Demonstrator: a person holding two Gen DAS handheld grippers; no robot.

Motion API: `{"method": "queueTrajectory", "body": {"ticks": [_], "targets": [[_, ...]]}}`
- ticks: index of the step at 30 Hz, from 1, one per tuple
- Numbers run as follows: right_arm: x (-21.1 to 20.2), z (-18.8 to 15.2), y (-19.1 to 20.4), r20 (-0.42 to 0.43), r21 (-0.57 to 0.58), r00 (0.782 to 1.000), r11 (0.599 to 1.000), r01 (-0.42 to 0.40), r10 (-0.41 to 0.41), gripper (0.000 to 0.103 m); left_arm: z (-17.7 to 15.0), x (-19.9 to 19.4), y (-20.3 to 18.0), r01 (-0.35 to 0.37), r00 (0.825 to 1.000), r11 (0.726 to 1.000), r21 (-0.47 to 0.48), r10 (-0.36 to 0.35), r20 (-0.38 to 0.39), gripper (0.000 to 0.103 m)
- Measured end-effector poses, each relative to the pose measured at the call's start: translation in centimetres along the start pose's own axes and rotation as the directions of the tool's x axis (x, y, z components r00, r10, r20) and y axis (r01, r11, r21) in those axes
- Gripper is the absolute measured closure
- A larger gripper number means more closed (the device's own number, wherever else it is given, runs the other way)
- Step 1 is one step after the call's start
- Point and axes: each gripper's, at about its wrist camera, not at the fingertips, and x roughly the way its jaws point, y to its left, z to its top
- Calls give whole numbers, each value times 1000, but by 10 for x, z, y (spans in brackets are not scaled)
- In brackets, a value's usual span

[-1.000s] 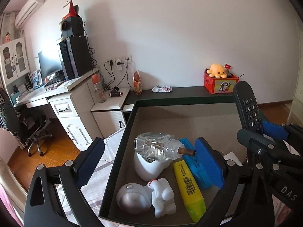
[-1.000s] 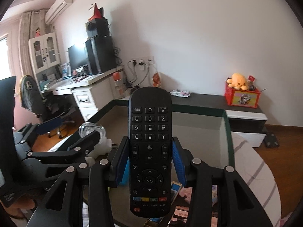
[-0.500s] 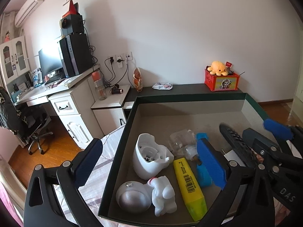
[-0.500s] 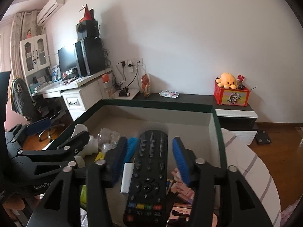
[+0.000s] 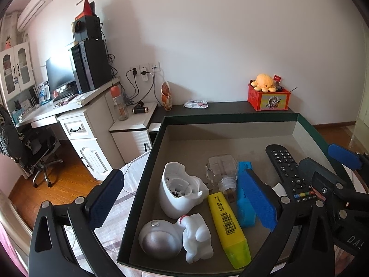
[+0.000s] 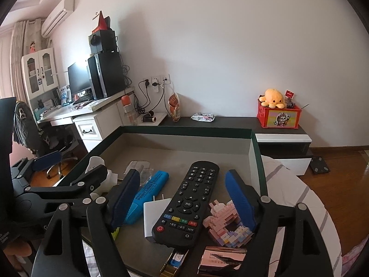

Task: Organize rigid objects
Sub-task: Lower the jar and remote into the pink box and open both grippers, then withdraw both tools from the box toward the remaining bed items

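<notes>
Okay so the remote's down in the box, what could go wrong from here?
Two risks. The remote rests partly on the white charger, not flat, so it may rock or slide. The right claw, whose jaws have just been opening, straddles it with the pink brick model close by one pad; pulling back carelessly could snag either. The left claw hangs open over the yellow highlighter.

- Your left gripper (image 5: 184, 198) hangs with its jaws wide apart over the dark green box (image 5: 140, 189).
- The black remote (image 5: 288, 173) lies flat inside, beside the blue marker (image 5: 244, 205).
- The yellow highlighter (image 5: 228, 226) lies next to the white astronaut figure (image 5: 196, 235).
</notes>
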Motion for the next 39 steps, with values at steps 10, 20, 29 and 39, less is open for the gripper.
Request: {"method": "queueTrajectory", "body": {"ticks": [10,20,29,39], "targets": [[-3,-2,0,-6,-3,1000,1000,-8,8,24,1,-3,0,13,1000,1000,-4,-13,9,0],[-38,4,-3,16,5,1000,1000,-8,8,24,22,-50,5,80,995,996,-41,-77,70,0],[-135,1,10,108,11,994,1000,-1,0,22,19,-169,21,85,974,996,-16,-80,212,0],[-240,-22,45,211,-18,977,999,50,-45,17,-37,-274,53,58,954,997,-52,-40,298,0]]}}
